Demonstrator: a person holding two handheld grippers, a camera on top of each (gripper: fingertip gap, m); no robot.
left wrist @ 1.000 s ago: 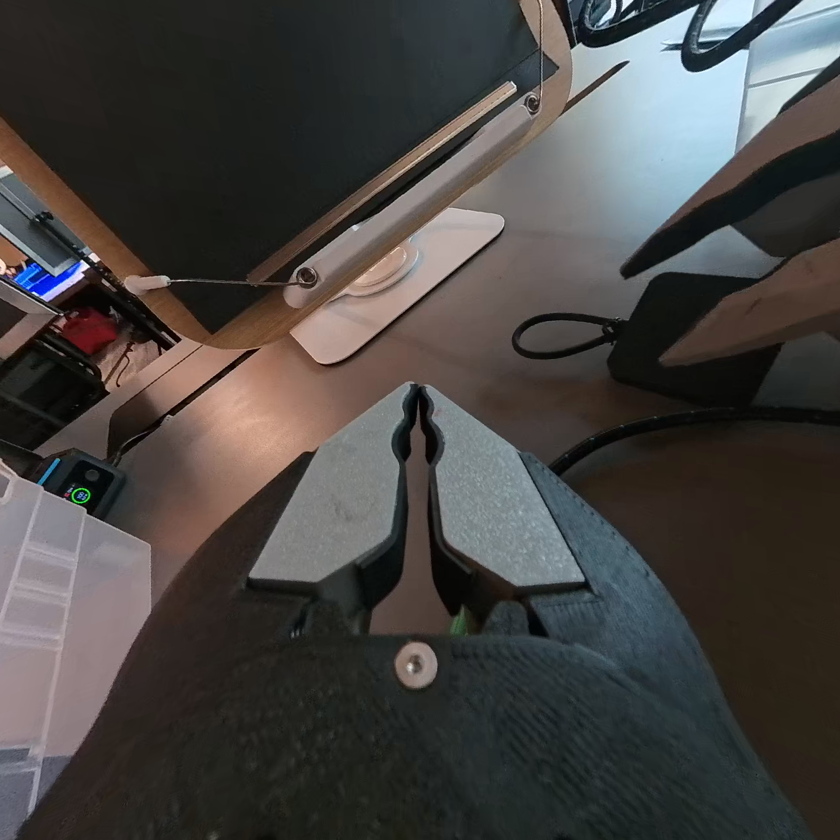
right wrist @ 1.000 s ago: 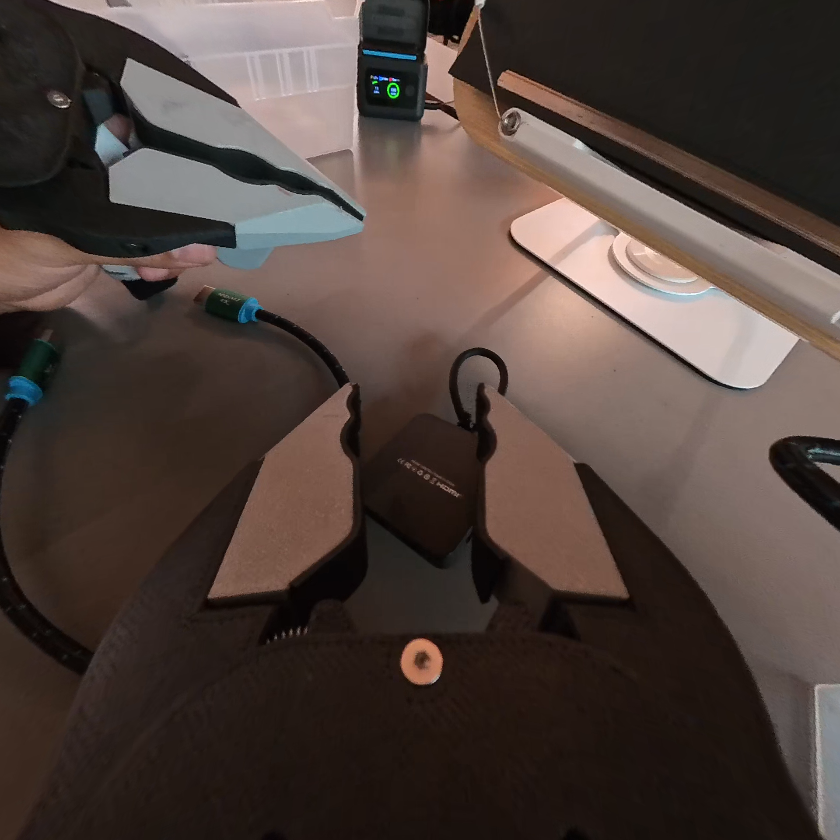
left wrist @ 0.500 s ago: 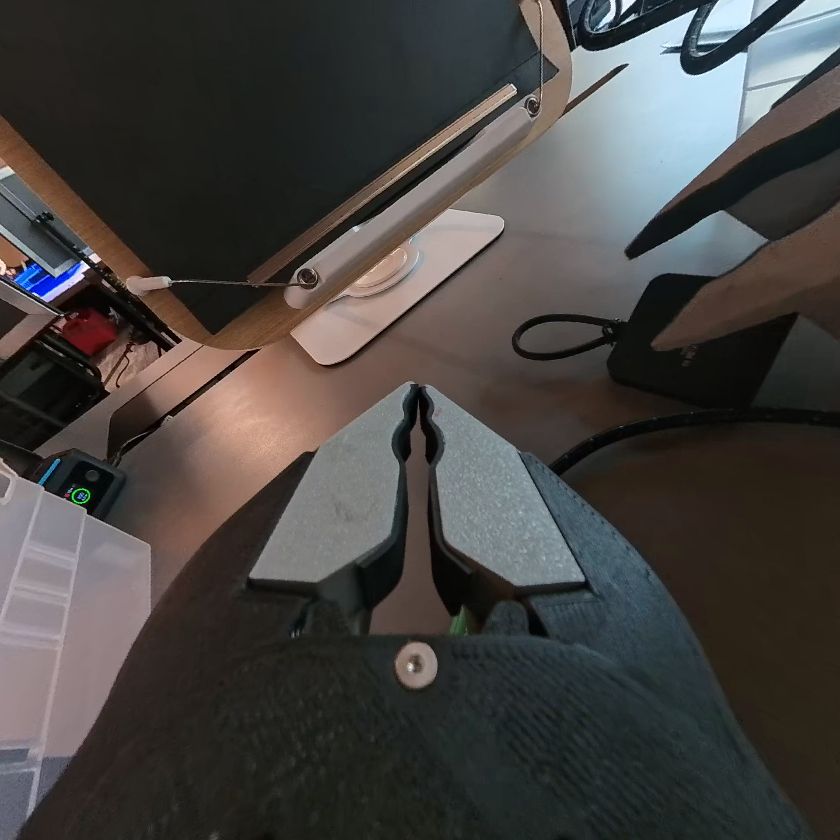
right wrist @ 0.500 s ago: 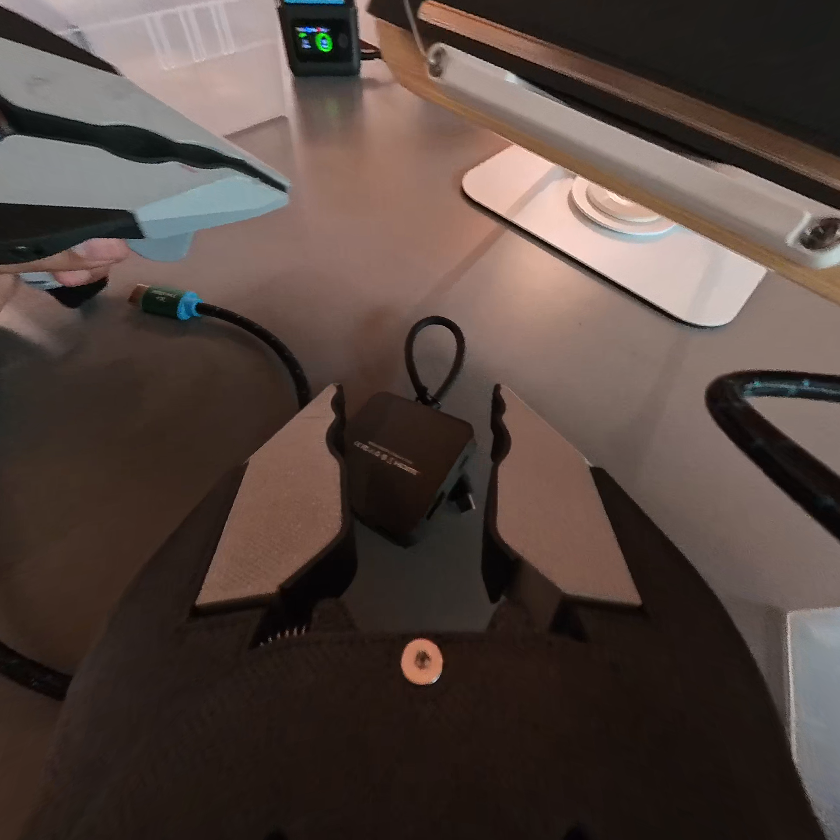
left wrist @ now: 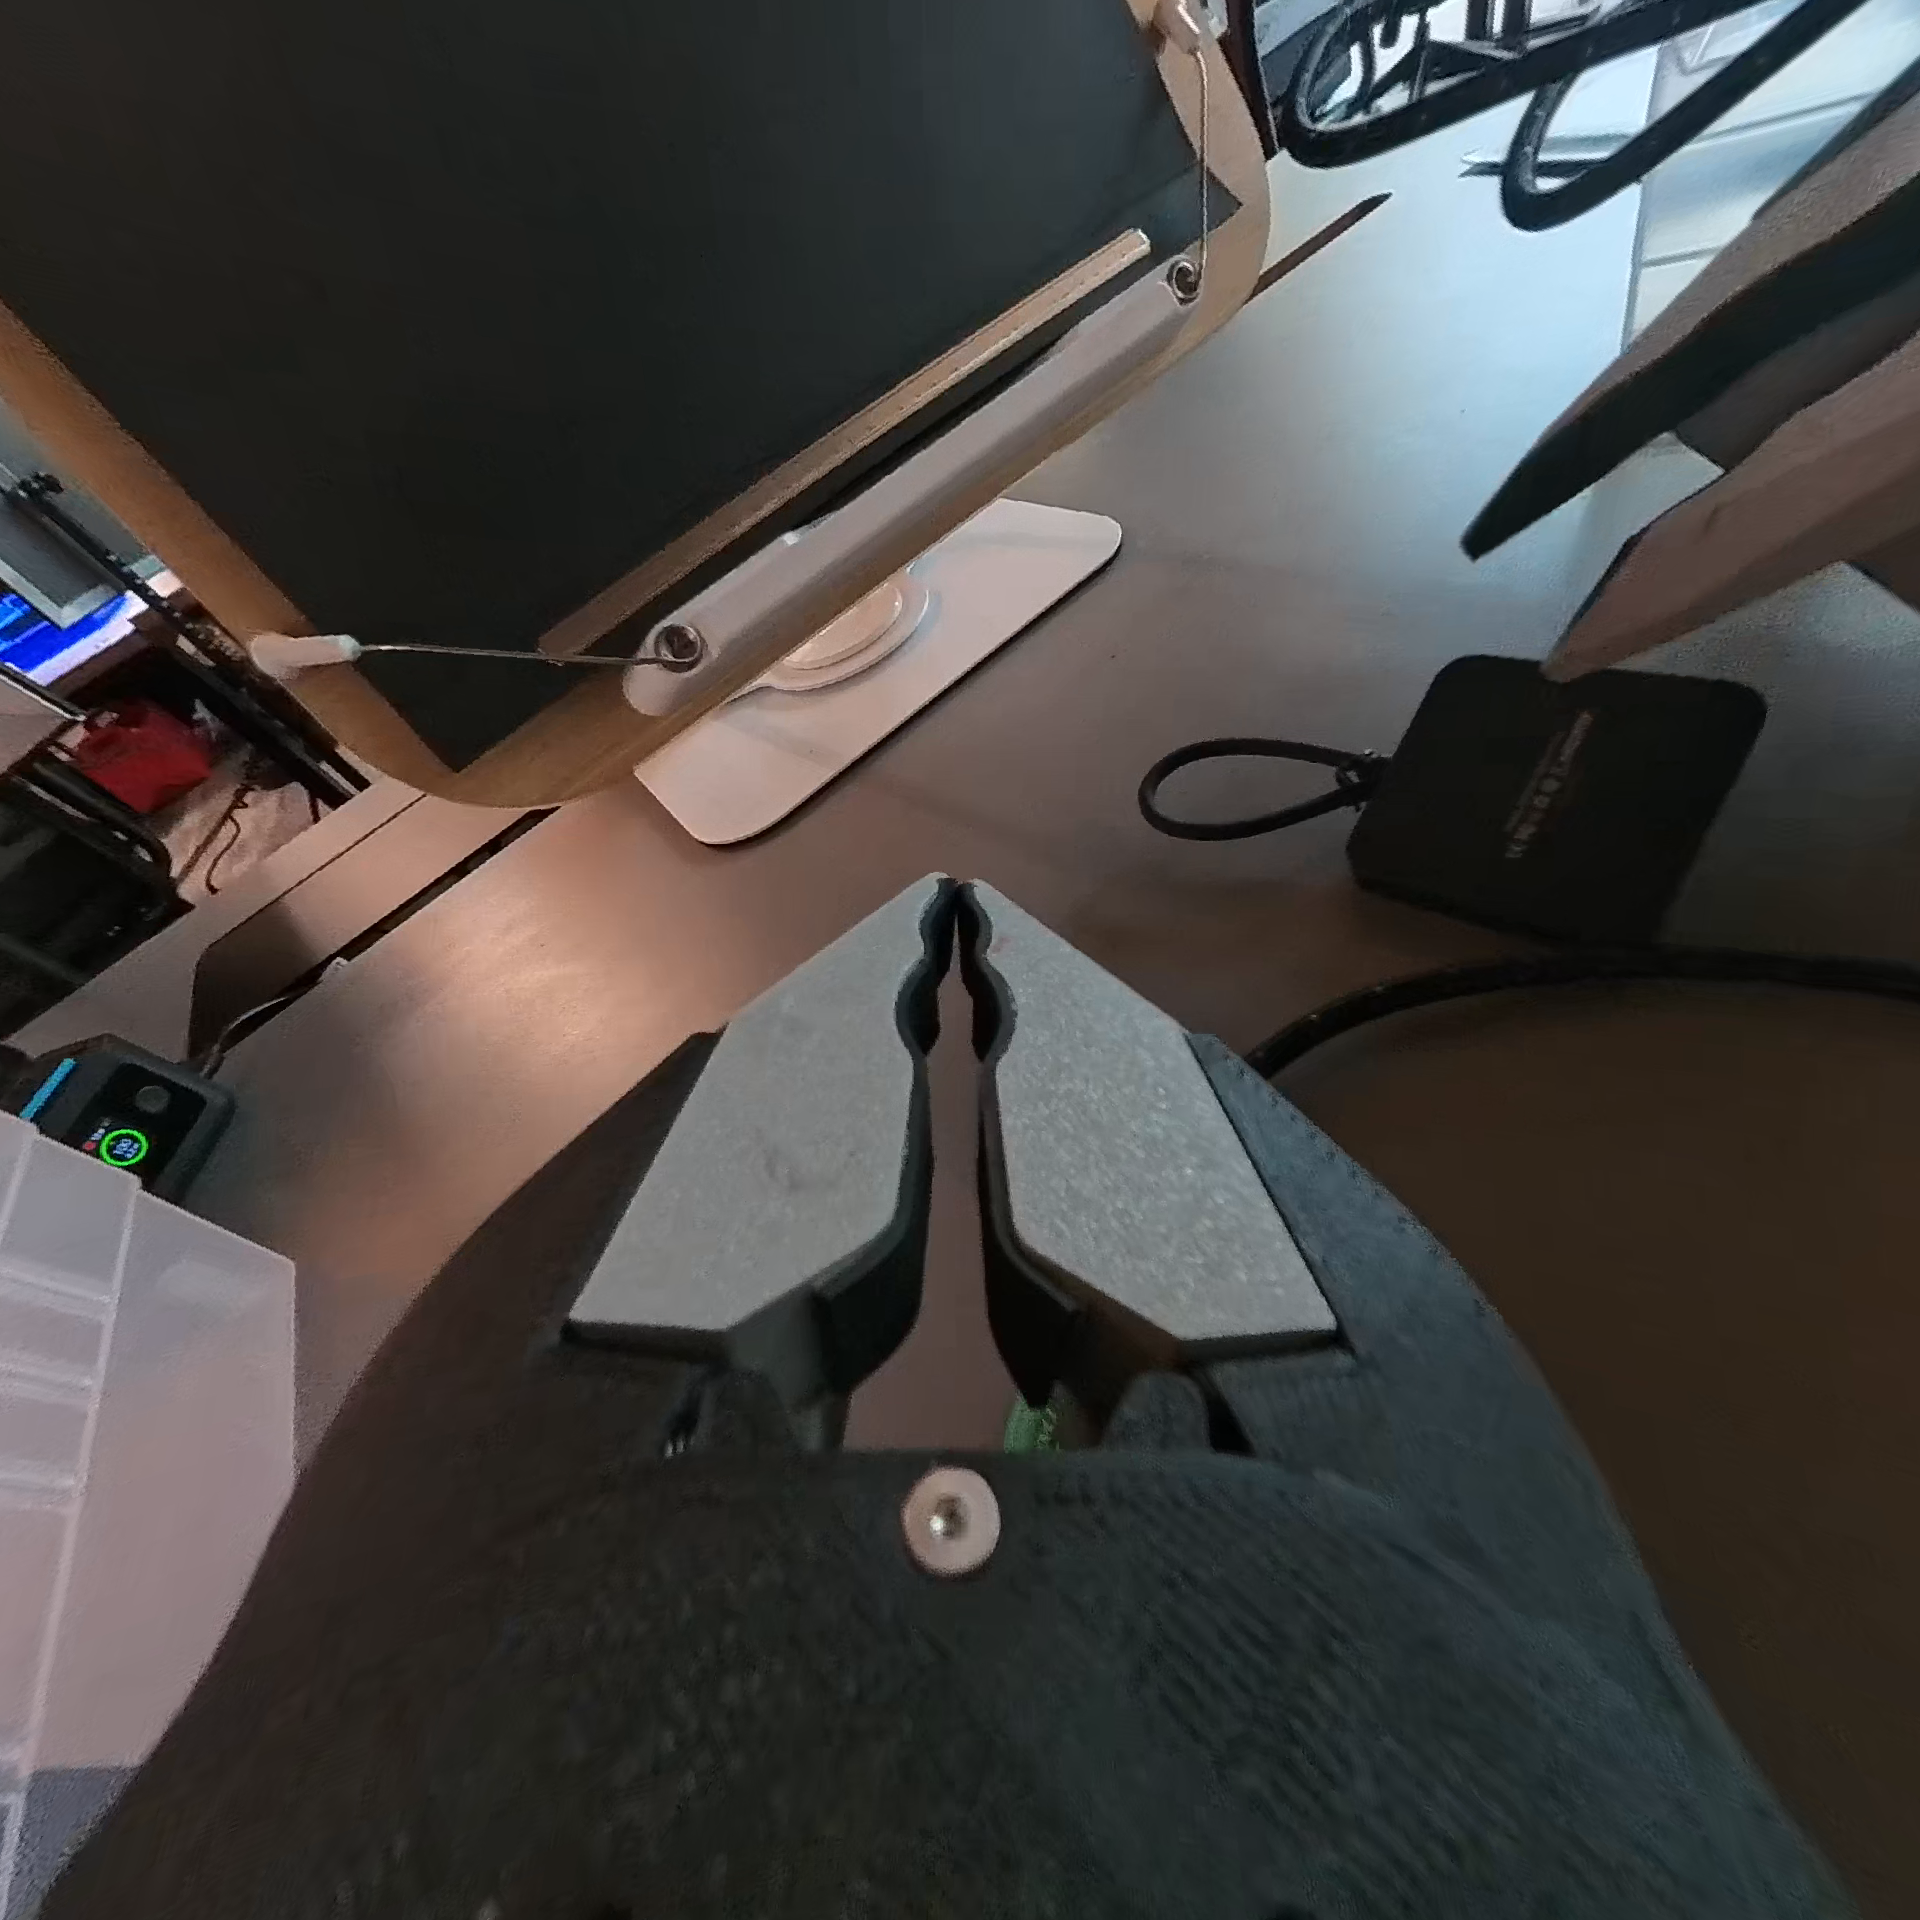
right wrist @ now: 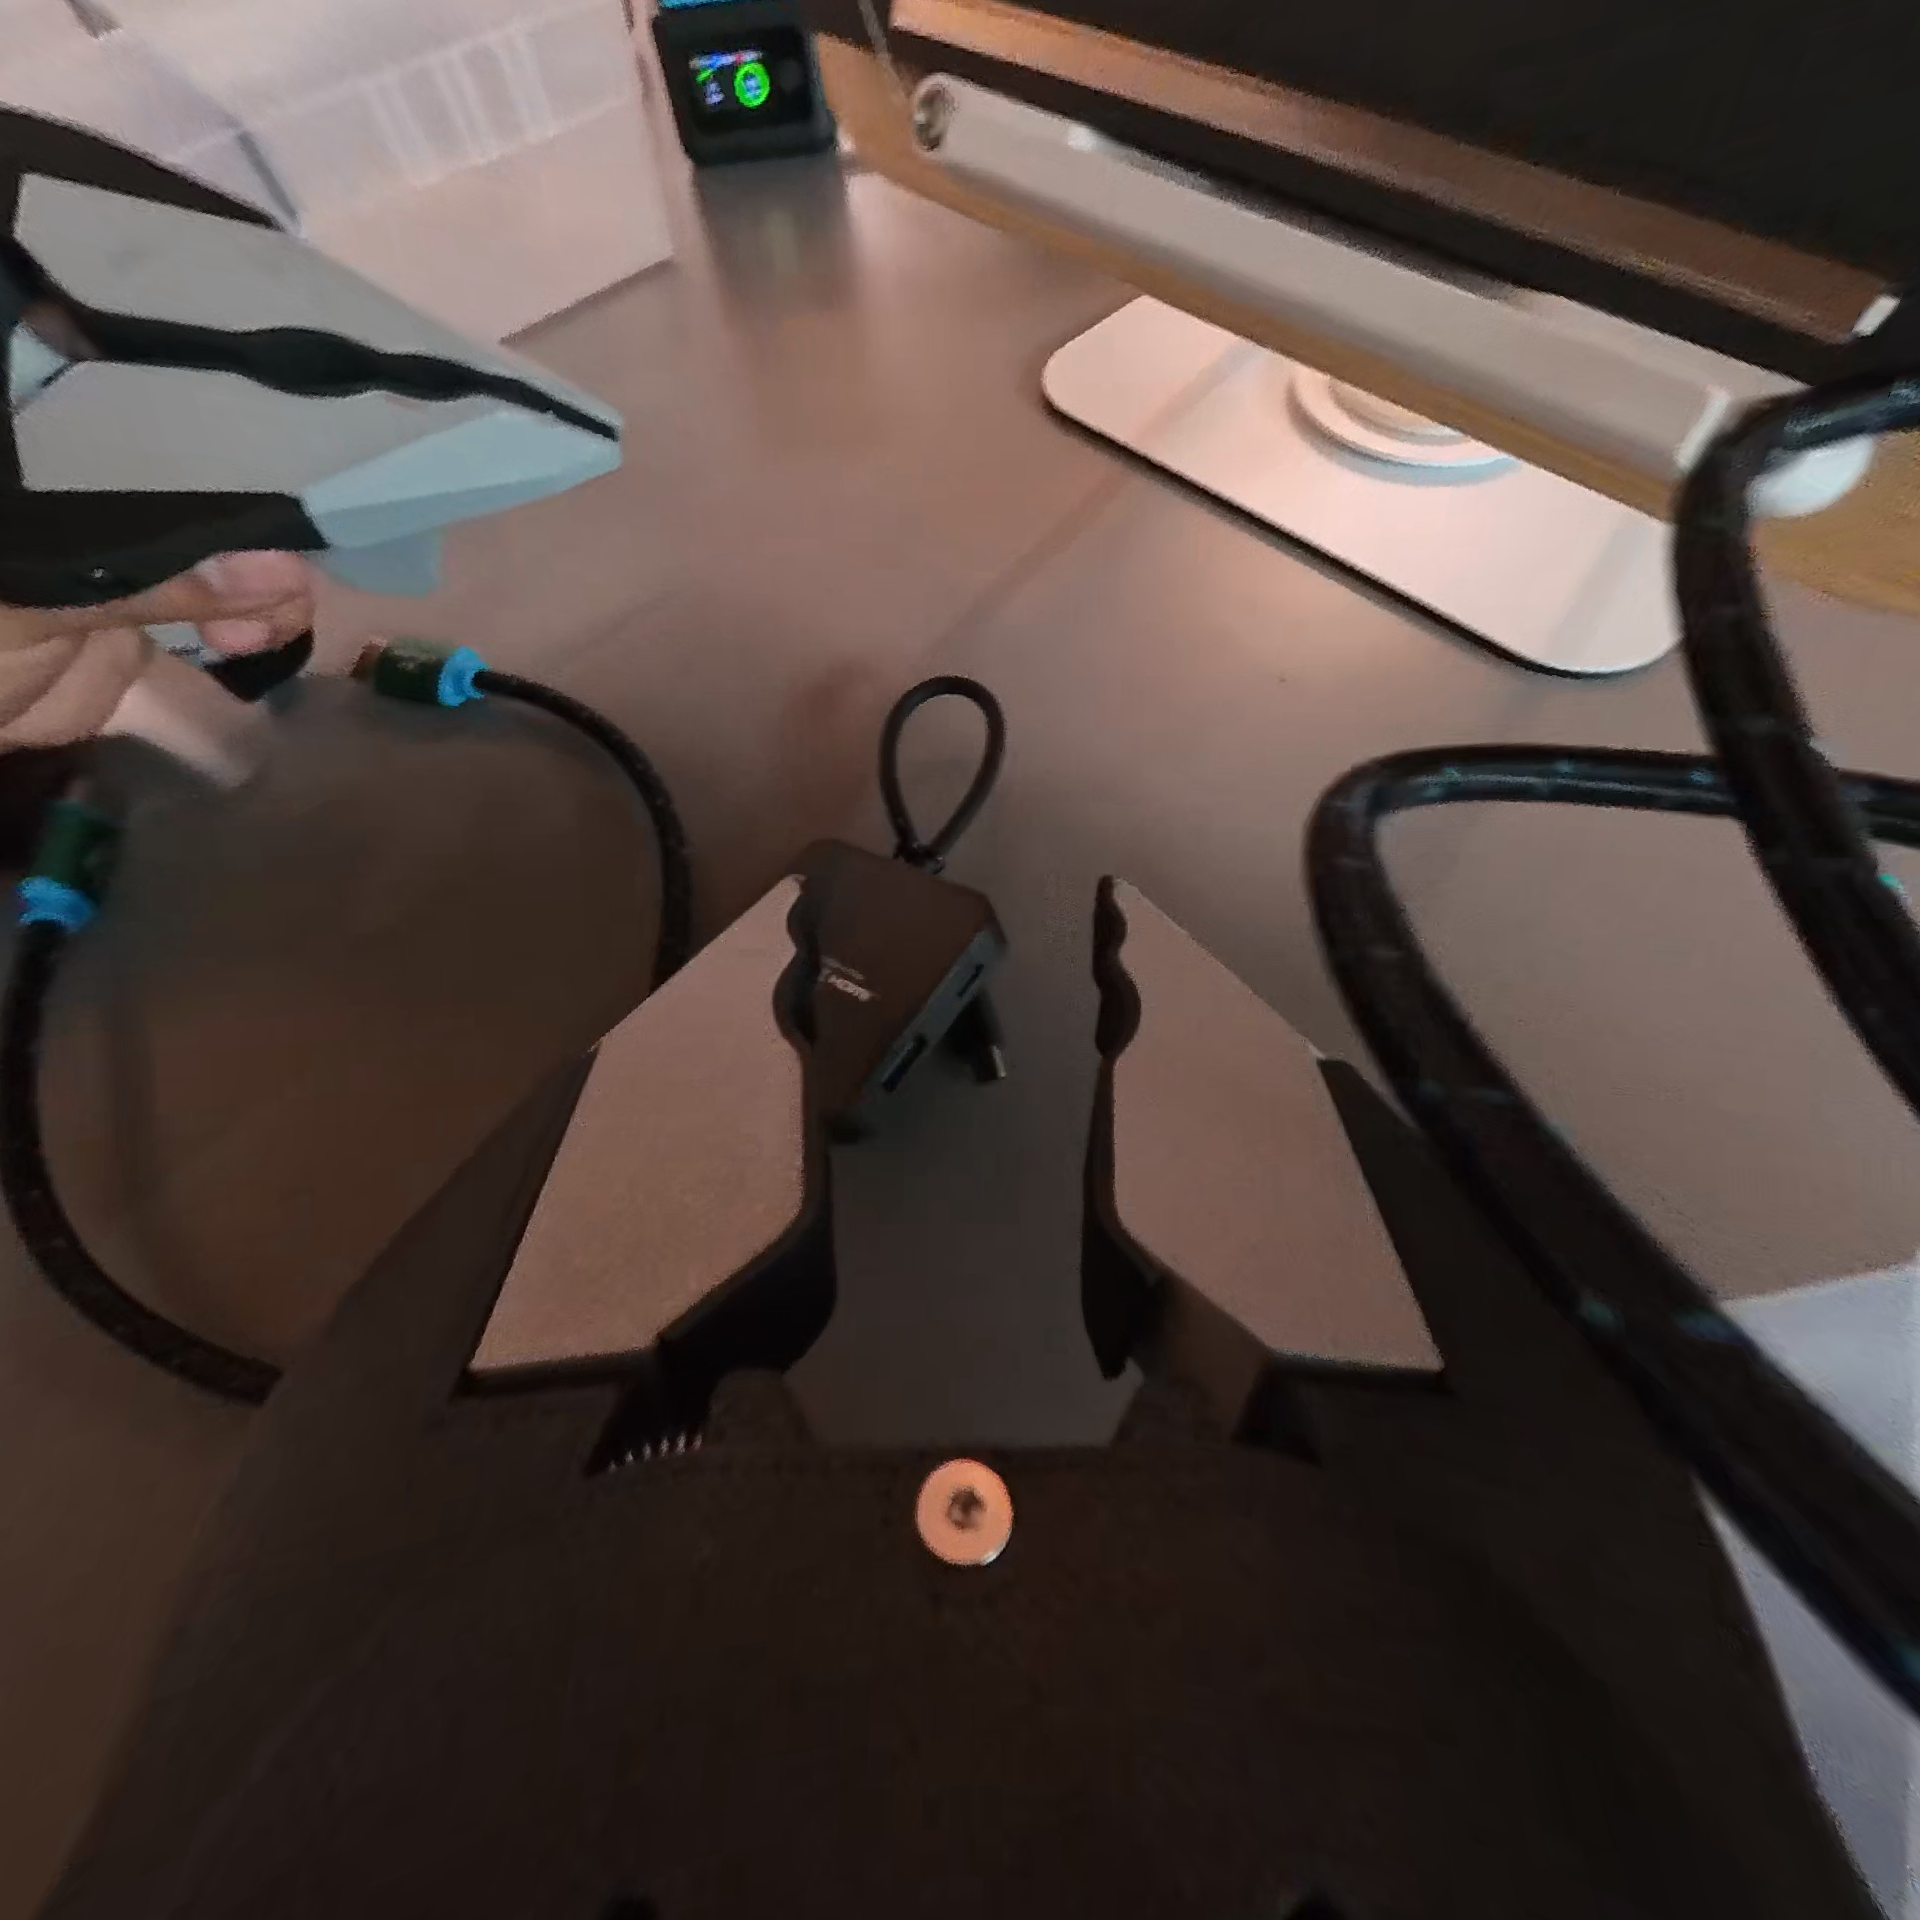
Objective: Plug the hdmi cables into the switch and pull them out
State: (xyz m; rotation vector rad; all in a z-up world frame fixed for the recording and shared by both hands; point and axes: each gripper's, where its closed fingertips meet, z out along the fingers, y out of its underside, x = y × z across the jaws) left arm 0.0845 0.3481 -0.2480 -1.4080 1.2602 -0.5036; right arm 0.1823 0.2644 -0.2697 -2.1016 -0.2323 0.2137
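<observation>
Now we are holding our right tongs (right wrist: 951, 935) apart around the black switch (right wrist: 894, 956) on the worktop (right wrist: 1143, 727), left tongs (left wrist: 956, 894) pressed together, bare.

The switch (right wrist: 894, 956) is looking black. The HDMI plug (right wrist: 416, 670) is showing dark green with a bright blue ring, on a black woven cable (right wrist: 623, 769). The table (right wrist: 831, 520) is looking brown. The monitor stand (right wrist: 1351, 499) is looking white.

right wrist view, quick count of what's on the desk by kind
Black hdmi switch: 1
Green-and-blue cable plugs: 2
Small screen device: 1
White monitor base: 1
Total: 5
</observation>
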